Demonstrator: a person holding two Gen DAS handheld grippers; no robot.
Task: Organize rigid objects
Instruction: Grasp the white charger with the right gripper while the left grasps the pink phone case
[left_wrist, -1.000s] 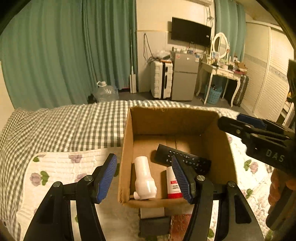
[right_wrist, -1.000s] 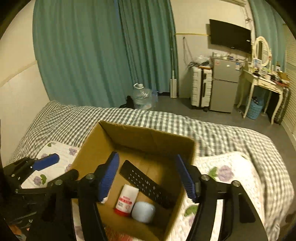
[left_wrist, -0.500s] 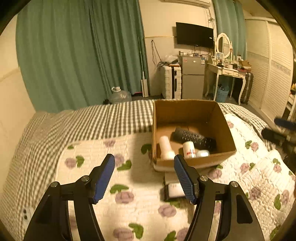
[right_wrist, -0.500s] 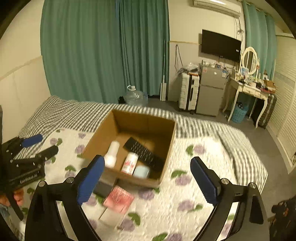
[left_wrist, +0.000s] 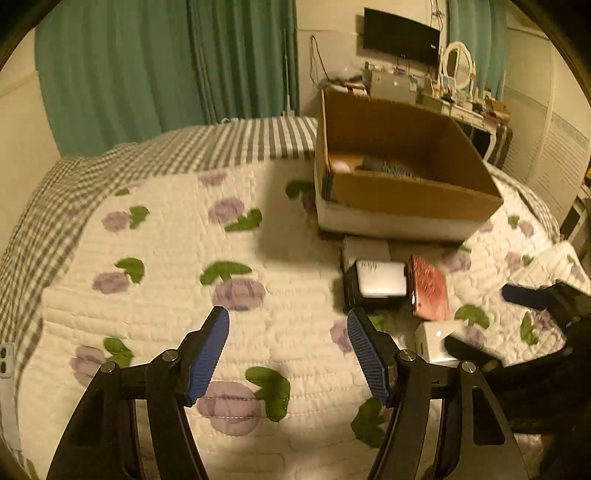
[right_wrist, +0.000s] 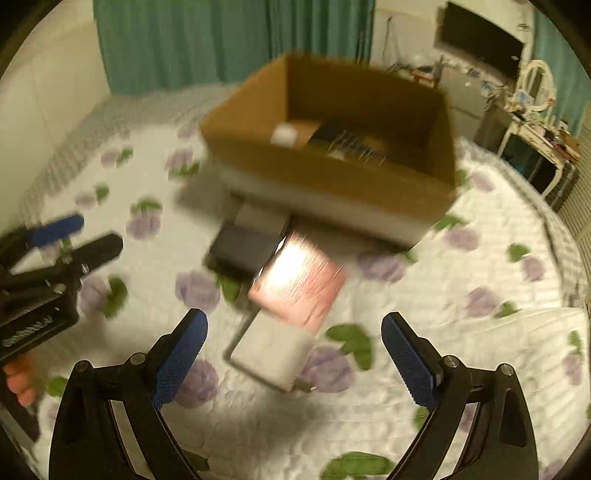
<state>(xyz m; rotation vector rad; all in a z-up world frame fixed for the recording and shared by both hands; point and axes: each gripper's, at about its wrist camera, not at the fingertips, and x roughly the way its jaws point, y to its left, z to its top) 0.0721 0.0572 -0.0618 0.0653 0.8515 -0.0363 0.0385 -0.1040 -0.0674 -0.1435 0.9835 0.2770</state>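
Observation:
A brown cardboard box (left_wrist: 413, 195) (right_wrist: 332, 177) stands on the floral quilt, with a remote and white bottles inside. In front of it lie a black-and-white box (left_wrist: 373, 284) (right_wrist: 247, 247), a shiny pink box (left_wrist: 428, 288) (right_wrist: 299, 284) and a white box (left_wrist: 436, 343) (right_wrist: 269, 354). My left gripper (left_wrist: 288, 350) is open and empty over bare quilt, left of these boxes. My right gripper (right_wrist: 295, 350) is open and empty, low over the white box, which lies between its fingers. The right wrist view is blurred.
The quilt (left_wrist: 166, 277) covers a bed with a checked blanket (left_wrist: 110, 166) behind. Green curtains, a fridge, a dresser and a wall TV stand beyond the bed. A white phone-like item (left_wrist: 5, 360) lies at the far left edge.
Both grippers have pulled back from the cardboard box and dropped low toward the quilt. The right gripper now hangs over the white box; the left sits left of the loose boxes.

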